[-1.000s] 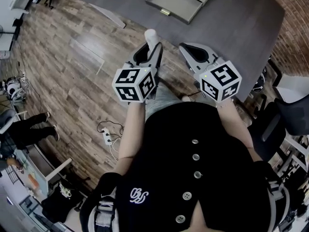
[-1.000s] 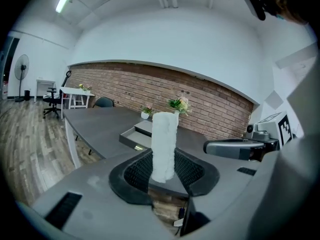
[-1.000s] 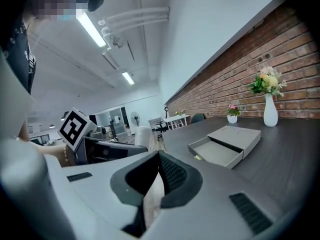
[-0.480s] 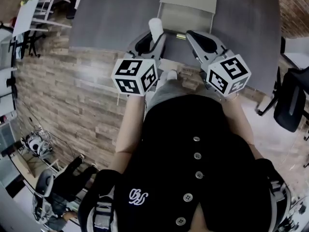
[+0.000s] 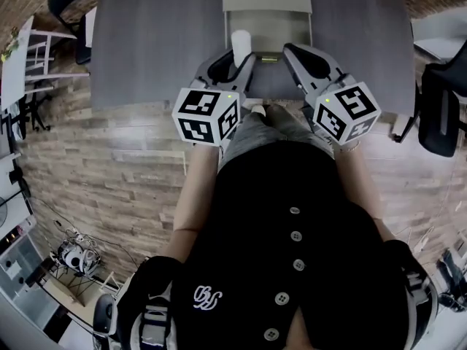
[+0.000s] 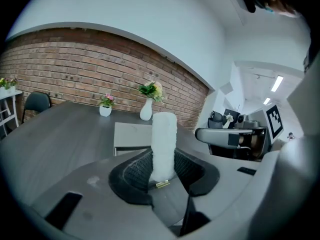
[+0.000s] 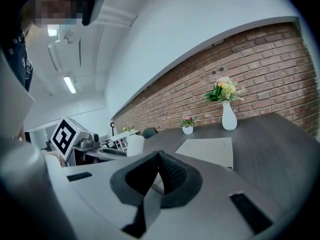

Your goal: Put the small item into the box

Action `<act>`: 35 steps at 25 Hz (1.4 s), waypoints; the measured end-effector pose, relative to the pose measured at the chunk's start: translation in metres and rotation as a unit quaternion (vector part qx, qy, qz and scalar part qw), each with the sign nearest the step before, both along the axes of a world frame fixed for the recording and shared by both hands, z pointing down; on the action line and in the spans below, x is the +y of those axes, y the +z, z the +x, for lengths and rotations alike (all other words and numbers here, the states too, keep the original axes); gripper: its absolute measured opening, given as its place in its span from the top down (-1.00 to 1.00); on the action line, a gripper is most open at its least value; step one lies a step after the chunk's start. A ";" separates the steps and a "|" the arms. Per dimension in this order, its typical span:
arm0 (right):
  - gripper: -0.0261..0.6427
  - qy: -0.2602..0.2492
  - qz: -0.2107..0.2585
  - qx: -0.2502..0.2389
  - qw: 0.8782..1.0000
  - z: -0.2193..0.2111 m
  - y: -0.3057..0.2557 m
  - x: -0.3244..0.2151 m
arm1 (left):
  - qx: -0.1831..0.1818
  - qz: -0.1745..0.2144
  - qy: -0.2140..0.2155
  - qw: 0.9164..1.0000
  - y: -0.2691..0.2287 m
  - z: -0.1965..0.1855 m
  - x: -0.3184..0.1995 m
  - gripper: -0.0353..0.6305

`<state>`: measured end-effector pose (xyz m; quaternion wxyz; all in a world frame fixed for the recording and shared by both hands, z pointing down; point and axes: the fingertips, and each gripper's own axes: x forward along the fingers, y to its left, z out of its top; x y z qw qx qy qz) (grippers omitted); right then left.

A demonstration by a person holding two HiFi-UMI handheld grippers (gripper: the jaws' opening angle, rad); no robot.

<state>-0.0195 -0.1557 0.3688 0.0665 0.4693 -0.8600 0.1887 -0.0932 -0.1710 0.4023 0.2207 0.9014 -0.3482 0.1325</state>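
A white cylindrical small item stands upright between the pads of my left gripper, which is shut on it; in the head view the small item pokes past the left gripper toward the box. The flat grey box lies on the dark table just ahead of both grippers, its lid area seen in the left gripper view as the box and in the right gripper view as the box. My right gripper is shut with nothing in it, beside the left one as the right gripper.
The dark grey table runs under the box. A white vase with flowers and a small pot with pink flowers stand at its far end by the brick wall. Chairs flank the table; wood floor lies below.
The view has swung so the table and box now lie straight ahead. Both grippers have come up to the table's near edge, the left one still holding the small item.
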 end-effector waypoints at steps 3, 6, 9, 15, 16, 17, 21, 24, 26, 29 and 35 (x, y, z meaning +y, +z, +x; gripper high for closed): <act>0.91 0.000 -0.002 0.001 1.000 0.002 -0.005 -0.019 | -0.015 -0.001 0.010 1.000 -0.002 0.003 -0.015 0.51; 0.91 -0.003 -0.006 0.002 1.000 0.000 -0.004 -0.018 | -0.042 -0.004 0.027 0.999 0.003 0.002 -0.007 0.51; 0.91 -0.007 -0.006 0.005 1.000 -0.003 -0.002 -0.017 | -0.064 -0.001 0.041 0.997 0.009 0.001 -0.003 0.51; 0.91 -0.002 -0.014 0.002 1.000 0.006 0.007 -0.018 | -0.090 0.005 0.081 0.993 0.016 0.016 -0.014 0.51; 0.91 0.000 -0.015 0.004 1.000 0.010 0.008 -0.018 | -0.106 0.012 0.092 0.990 0.017 0.019 -0.018 0.51; 0.91 0.002 -0.017 0.006 1.000 0.014 0.009 -0.019 | -0.126 0.021 0.107 0.986 0.018 0.022 -0.022 0.51; 0.91 0.010 -0.026 0.007 1.000 0.030 0.019 -0.022 | -0.225 0.055 0.187 0.955 0.033 0.040 -0.031 0.50; 0.91 0.018 -0.032 0.012 0.999 0.042 0.027 -0.028 | -0.290 0.071 0.241 0.923 0.052 0.051 -0.039 0.50; 0.91 0.024 -0.037 0.014 0.999 0.046 0.033 -0.033 | -0.321 0.072 0.276 0.903 0.065 0.056 -0.047 0.50; 0.91 0.029 -0.046 0.017 0.998 0.046 0.044 -0.039 | -0.355 0.063 0.321 0.876 0.086 0.059 -0.059 0.50; 0.91 0.048 -0.068 0.010 0.996 0.058 0.064 -0.043 | -0.426 0.049 0.392 0.814 0.131 0.069 -0.070 0.50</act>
